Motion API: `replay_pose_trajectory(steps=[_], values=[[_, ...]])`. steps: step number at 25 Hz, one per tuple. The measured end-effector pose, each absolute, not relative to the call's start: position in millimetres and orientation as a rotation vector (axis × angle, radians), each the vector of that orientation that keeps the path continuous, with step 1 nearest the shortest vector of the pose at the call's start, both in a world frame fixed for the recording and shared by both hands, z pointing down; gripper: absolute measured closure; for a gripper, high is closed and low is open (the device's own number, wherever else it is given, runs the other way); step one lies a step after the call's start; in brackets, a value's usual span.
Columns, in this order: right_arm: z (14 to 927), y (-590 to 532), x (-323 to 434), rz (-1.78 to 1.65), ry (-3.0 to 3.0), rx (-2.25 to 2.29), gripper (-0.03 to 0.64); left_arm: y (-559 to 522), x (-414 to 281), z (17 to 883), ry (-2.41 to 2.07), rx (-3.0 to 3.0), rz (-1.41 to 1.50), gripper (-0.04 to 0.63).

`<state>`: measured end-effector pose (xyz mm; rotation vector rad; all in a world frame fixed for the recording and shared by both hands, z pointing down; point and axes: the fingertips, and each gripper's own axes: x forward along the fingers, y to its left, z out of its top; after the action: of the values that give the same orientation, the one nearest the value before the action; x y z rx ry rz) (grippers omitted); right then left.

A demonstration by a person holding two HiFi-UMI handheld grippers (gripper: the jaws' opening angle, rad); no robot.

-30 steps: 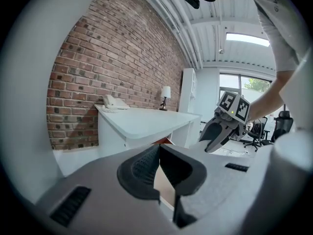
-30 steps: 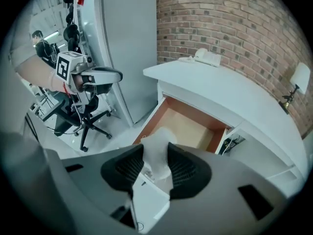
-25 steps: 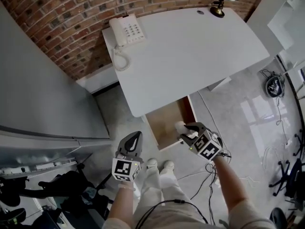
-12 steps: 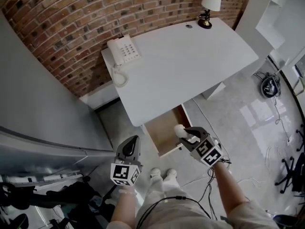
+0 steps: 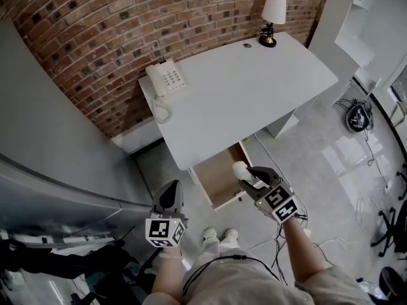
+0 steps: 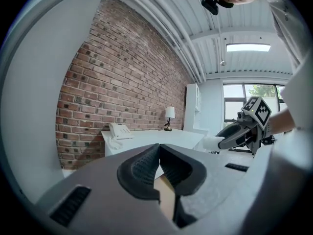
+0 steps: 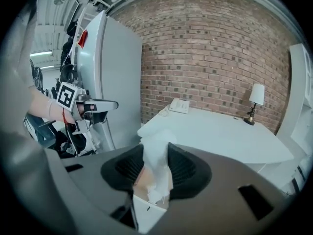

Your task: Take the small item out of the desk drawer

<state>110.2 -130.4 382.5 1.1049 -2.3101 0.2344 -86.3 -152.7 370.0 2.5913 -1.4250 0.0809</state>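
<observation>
1. Drawer (image 5: 216,182) stands pulled out from under the desk (image 5: 254,88), towards you, and its bare wooden bottom shows.
2. Your right gripper (image 5: 244,174) holds the item (image 5: 240,169), a small crumpled white wad. The jaws stand partly closed, with both pads pressed on it.
3. From your head, the item sits over the drawer's right edge. The left gripper view shows it lifted in the air beside the desk, at about desk-top height.
4. In the right gripper view the item sticks up past the fingertips, and a corner of the drawer shows below the jaws.
5. Your left gripper (image 5: 170,194) hangs to the left of the drawer, well apart from it. Its jaws are closed together, pad against pad.
6. On the desk, the phone (image 5: 165,78) sits at the back left corner by the brick wall (image 5: 95,30), and its coiled cord (image 5: 163,112) lies near the left edge. The lamp (image 5: 272,14) stands at the far back corner.
7. A grey cabinet (image 5: 51,138) fills your left side, close to the left gripper.
8. Cables (image 5: 280,234) trail on the floor beside your right arm, and your shoes (image 5: 216,235) stand just in front of the drawer.
</observation>
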Motion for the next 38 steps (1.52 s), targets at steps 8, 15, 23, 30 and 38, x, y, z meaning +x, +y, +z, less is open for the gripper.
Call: replay_pose_trajectory(steps=[8, 15, 23, 30, 38], values=[[352.3, -125.3, 116.9, 0.199, -2.347, 1.213, 0.460, -144.4, -98.6, 348.1, -1.490, 2.603, 0.059, 0.589], [329.6, -123.3, 121.4, 0.175, -2.384, 1.286, 0.460, -139.0, -111.1, 330.0, -1.543, 2.605, 0.037, 0.589], [308.6, -127.1, 121.7, 0.139, -2.412, 1.343, 0.460, -135.1, -123.0, 316.6, -1.580, 2.618, 0.014, 0.589], [293.1, -133.6, 123.7, 0.098, -2.426, 1.398, 0.460, -136.8, -134.3, 309.2, -1.614, 2.618, 0.007, 0.589], [279.4, -142.3, 126.7, 0.082, -2.451, 1.472, 0.460, -141.8, -152.1, 300.7, -1.668, 2.602, -0.003, 0.589]])
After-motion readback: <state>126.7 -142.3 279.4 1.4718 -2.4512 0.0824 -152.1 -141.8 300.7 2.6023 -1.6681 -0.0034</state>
